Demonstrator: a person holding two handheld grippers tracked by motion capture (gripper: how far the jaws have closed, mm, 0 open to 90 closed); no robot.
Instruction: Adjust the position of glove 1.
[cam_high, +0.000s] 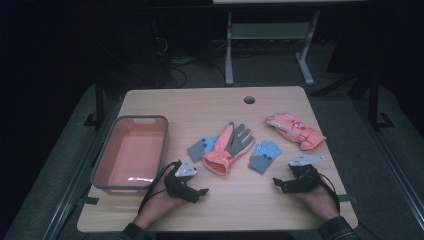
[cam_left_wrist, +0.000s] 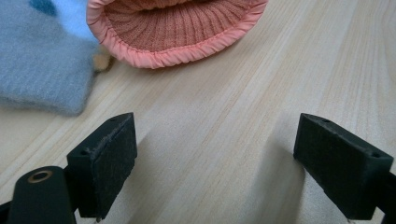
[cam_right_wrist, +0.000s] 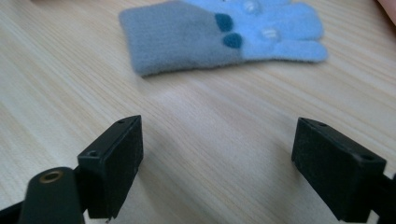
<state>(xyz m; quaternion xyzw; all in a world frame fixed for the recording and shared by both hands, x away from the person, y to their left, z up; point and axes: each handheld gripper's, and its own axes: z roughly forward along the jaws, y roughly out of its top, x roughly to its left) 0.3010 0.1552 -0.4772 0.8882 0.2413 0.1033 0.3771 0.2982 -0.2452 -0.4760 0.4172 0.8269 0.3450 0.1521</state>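
Note:
On the wooden table lie a coral and grey glove (cam_high: 227, 148), two small blue and grey gloves (cam_high: 202, 146) (cam_high: 264, 155), and a pink padded glove (cam_high: 295, 130). My left gripper (cam_high: 200, 192) rests open on the table just in front of the coral glove's cuff (cam_left_wrist: 175, 35), with the left blue glove (cam_left_wrist: 42, 60) to one side. My right gripper (cam_high: 276, 183) rests open in front of the right blue glove (cam_right_wrist: 215, 35). Nothing lies between either pair of jaws.
A pink bin with a grey rim (cam_high: 131, 152) stands empty at the table's left side. A cable hole (cam_high: 249, 99) sits near the far edge. Behind the table stand a second table's legs (cam_high: 229, 50) and cables on the floor.

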